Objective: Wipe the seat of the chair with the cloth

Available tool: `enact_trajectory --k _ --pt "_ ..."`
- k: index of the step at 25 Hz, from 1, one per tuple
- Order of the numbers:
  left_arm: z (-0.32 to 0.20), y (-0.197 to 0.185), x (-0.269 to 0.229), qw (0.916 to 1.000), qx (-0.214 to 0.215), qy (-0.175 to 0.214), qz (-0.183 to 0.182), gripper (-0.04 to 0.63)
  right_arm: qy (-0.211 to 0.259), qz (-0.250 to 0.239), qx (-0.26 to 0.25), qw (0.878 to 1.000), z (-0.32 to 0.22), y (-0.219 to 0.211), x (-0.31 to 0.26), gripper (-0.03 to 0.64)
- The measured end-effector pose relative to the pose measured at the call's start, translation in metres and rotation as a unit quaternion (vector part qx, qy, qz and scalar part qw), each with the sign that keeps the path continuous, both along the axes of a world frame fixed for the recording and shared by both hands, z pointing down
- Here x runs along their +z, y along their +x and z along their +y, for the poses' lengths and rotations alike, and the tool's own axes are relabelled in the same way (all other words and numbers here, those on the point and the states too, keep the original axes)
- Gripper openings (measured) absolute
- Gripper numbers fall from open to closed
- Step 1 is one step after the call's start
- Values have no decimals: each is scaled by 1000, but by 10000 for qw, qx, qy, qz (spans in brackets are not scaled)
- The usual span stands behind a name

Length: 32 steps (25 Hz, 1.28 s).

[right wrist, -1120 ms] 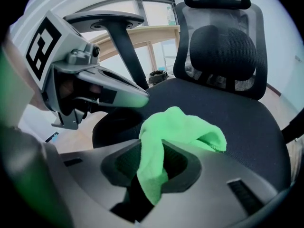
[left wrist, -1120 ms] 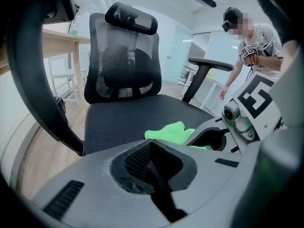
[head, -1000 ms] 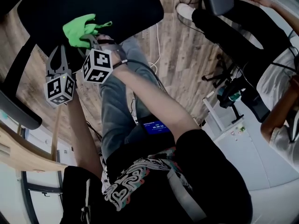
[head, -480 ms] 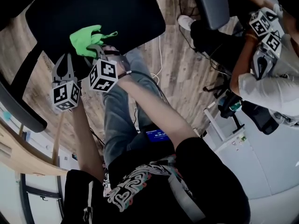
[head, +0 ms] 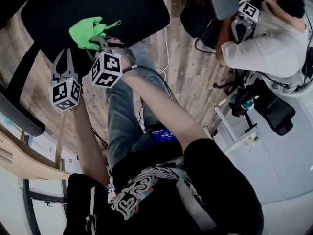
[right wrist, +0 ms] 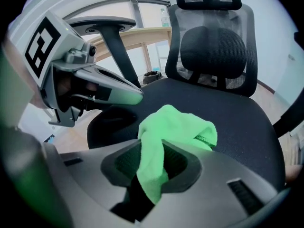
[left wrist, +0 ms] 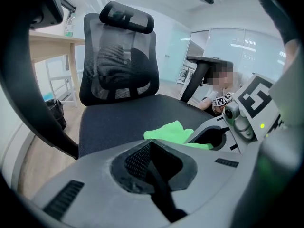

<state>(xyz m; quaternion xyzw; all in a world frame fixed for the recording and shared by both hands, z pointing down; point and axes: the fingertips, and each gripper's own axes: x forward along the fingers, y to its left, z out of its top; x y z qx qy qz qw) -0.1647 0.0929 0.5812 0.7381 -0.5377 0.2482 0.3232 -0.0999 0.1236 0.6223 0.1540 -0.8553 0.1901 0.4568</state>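
Right gripper view: right gripper [right wrist: 148, 172] pinches green cloth [right wrist: 178, 125], bunched toward 12 o'clock over seat [right wrist: 237, 113]. Left gripper [left wrist: 153, 172] pressed together, empty. Likely best: flatten the bunch, sweep broadly.

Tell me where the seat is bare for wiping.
Bare seat runs from the cloth back to the backrest and out to the right edge. It is crowded front left, where the left gripper hangs beside the cloth.

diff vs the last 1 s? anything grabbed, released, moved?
The right gripper kept the bright green cloth clamped throughout, barely shifting it on the black padded chair seat. Nothing was grabbed or released. A person in a white shirt leaned into the head view's upper right. The left gripper stayed shut and empty beside the cloth.
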Motion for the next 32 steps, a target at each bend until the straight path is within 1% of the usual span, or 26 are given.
enact_trajectory --k 7,13,18,26,32 --pt "-2 4 2 10000 61 -18 -4 2 95 92 21 9999 -11 16 5 107" --pt "-5 6 4 10000 1 -50 45 2 183 161 79 9997 -22 30 5 107" --pt "-7 20 6 9998 198 -30 97 2 319 263 155 9990 -33 49 6 107" --pt "-6 36 8 9992 322 -64 230 2 415 450 509 9968 -56 77 5 107" --pt "-7 33 6 9992 321 -46 240 2 502 566 688 9948 -67 93 3 107"
